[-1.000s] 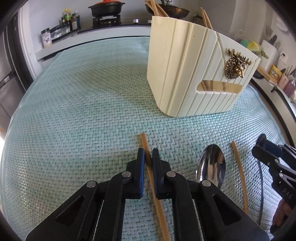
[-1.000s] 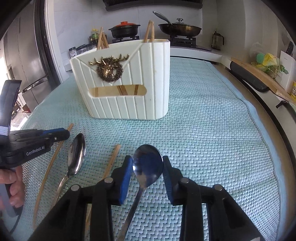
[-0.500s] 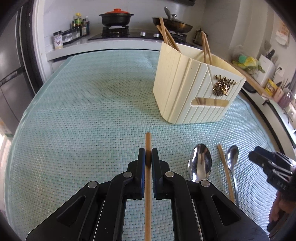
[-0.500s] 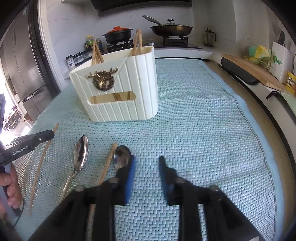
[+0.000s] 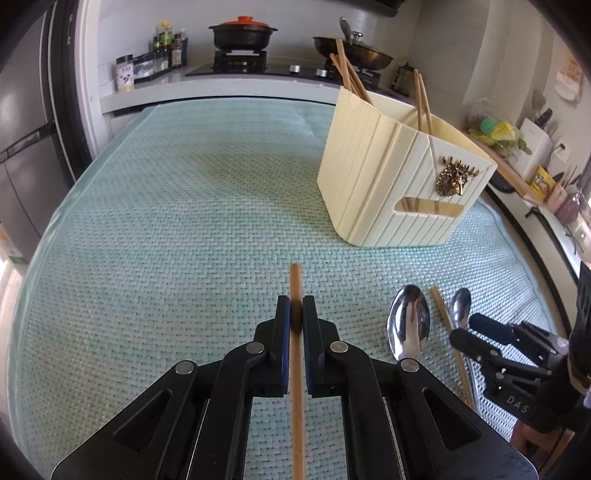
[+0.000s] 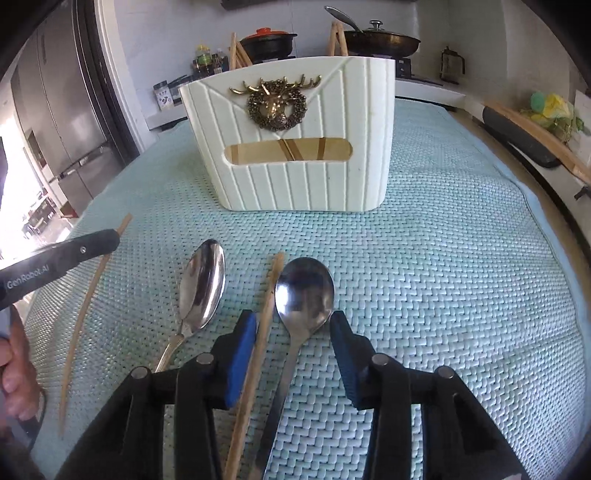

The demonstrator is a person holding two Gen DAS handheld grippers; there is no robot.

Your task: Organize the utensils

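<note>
I work over a pale green woven mat (image 5: 177,206) covering the table. At twelve o'clock a white counter (image 5: 221,86) carries a black gas hob (image 5: 240,68) with a black clay pot with an orange lid (image 5: 242,33) and a dark lidded frying pan (image 6: 380,38). At ten o'clock stands a tall steel-grey fridge (image 6: 62,122); daylight glares in at nine. The walls are pale grey.

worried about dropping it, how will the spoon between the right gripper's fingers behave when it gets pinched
The spoon looks like polished metal, so probably stiff but slippery against the pads. Its thin handle lies flat on the woven mat, so it may pivot bowl-down once lifted.
</note>
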